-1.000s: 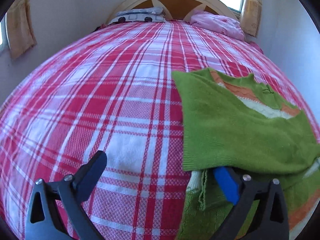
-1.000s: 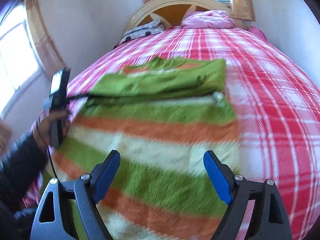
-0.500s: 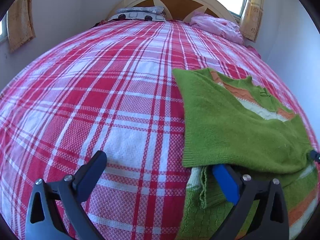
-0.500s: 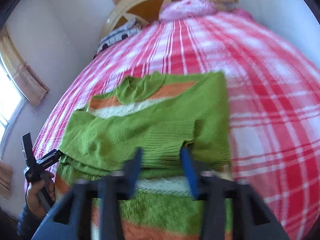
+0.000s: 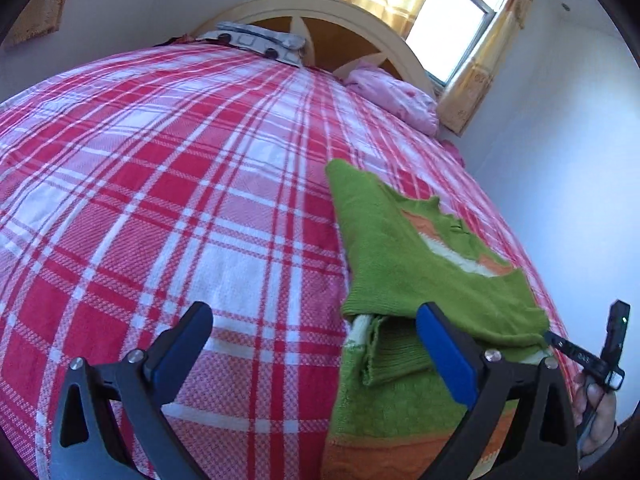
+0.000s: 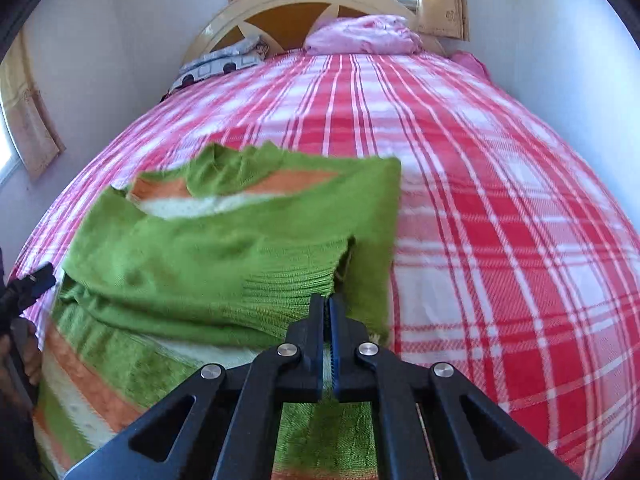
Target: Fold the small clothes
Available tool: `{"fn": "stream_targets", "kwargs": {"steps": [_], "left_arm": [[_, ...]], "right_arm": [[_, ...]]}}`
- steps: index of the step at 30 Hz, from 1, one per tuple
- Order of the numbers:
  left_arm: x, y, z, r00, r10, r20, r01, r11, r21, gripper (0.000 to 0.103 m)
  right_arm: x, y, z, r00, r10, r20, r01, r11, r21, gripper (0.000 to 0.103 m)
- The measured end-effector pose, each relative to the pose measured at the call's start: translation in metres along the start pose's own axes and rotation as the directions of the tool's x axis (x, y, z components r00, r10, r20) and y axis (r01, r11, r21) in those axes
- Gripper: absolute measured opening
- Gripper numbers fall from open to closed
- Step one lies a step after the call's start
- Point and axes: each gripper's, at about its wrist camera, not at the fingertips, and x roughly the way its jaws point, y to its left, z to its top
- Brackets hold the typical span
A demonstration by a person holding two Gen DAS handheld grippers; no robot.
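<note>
Green striped sweater (image 6: 224, 240) lying partly folded on red plaid bedspread (image 6: 500, 220), neckline toward headboard (image 6: 304, 4), right gripper (image 6: 326, 308) clenched on sleeve cuff, left gripper (image 5: 316, 344) spread wide, holding nothing.

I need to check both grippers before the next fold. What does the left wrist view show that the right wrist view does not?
Only the left wrist view shows the left gripper open over the bed's plaid cover, one finger above the sweater.

Only the right wrist view shows the right gripper shut on the sweater's ribbed cuff.

Both show the green striped sweater, the plaid cover, the headboard and a pink pillow.
</note>
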Motion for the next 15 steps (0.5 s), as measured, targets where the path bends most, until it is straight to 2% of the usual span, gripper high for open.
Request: {"fn": "stream_targets", "kwargs": {"steps": [4,7,8,9,10,12,15], "left_arm": [[0.011,0.0,0.001,0.998,0.042,-0.042,-0.042,0.999,-0.003,0.103],[0.021,-0.017,0.001,0.987,0.143,-0.075,-0.136,0.987,0.087,0.103],[0.025,-0.02,0.0,0.981,0.173,-0.087,-0.164,0.98,0.11,0.103],[0.03,-0.025,-0.001,0.971,0.215,-0.1,-0.2,0.969,0.143,0.103],[0.034,-0.03,-0.001,0.963,0.249,-0.106,-0.229,0.958,0.171,0.103],[0.039,-0.037,-0.004,0.946,0.306,-0.107,-0.277,0.934,0.226,0.103],[0.035,-0.03,-0.003,0.951,0.291,-0.108,-0.264,0.941,0.212,0.103]], "right_arm": [[-0.001,0.007,-0.01,1.0,-0.026,-0.011,0.025,0.998,-0.066,0.002],[-0.01,0.011,-0.009,0.996,-0.09,-0.016,0.088,0.993,-0.084,0.005],[-0.016,0.014,-0.006,0.993,-0.117,0.008,0.117,0.989,-0.091,0.008],[-0.024,0.02,-0.002,0.992,-0.122,0.044,0.126,0.987,-0.103,0.02],[-0.029,0.026,0.003,0.992,-0.106,0.073,0.114,0.987,-0.112,0.04],[-0.034,0.04,0.014,0.995,-0.044,0.094,0.056,0.991,-0.125,0.066],[-0.02,0.06,0.027,0.994,0.077,0.071,-0.067,0.988,-0.138,0.066]]}}
